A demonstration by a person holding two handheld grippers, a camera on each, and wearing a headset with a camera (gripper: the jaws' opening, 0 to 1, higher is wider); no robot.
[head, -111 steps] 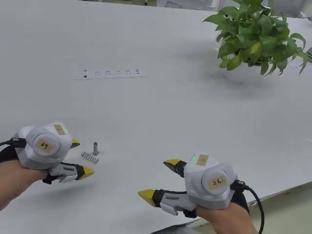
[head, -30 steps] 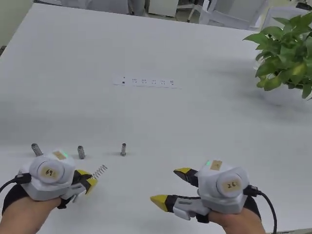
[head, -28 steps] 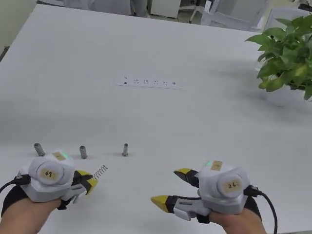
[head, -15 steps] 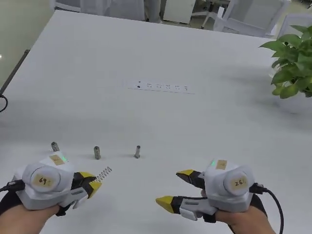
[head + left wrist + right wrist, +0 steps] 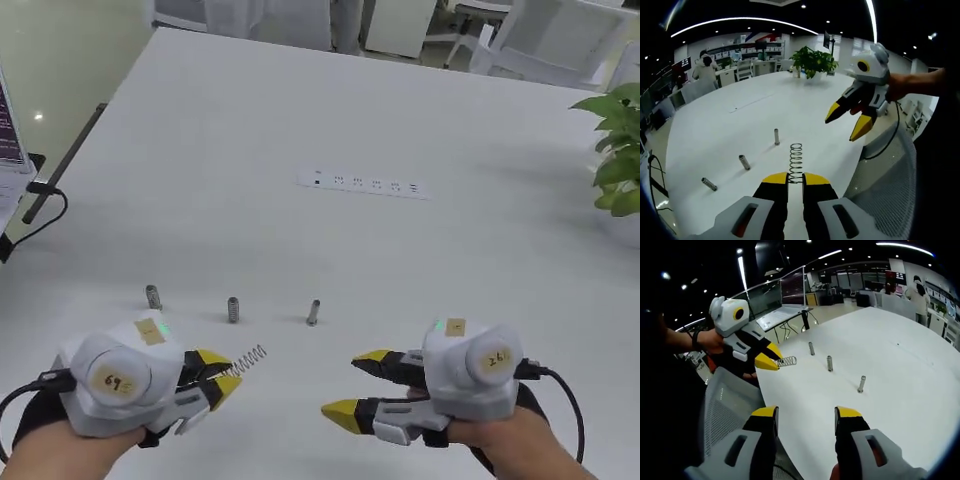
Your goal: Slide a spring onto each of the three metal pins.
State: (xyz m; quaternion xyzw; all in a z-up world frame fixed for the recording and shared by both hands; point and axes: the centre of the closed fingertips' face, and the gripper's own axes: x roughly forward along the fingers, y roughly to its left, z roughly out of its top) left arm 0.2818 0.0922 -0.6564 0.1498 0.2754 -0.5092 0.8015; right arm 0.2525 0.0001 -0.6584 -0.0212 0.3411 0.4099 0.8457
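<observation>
Spring (image 5: 247,358): in the picture from 3.7 s back it lies flat on the bench (image 5: 420,260) beside a pin. Now your left hand-held gripper (image 5: 222,372) is clenched on one end of it, and the rest sticks out past the yellow tips, off the surface. It is near the bare pin (image 5: 313,313) and apart from it. So the pick is done, and threading looks like the step left. In the left gripper view the coil points roughly at that pin. Your right hand-held gripper (image 5: 352,385) is released, jaws spread, holding nothing.

Counts:
- Three pins, upright in a row.
- Three springs: one on the middle pin (image 5: 233,309), one on the far-left pin (image 5: 153,296), one in your grip.
- Two grippers.
- One power strip (image 5: 365,185).
- One plant (image 5: 620,150) at the right edge.
</observation>
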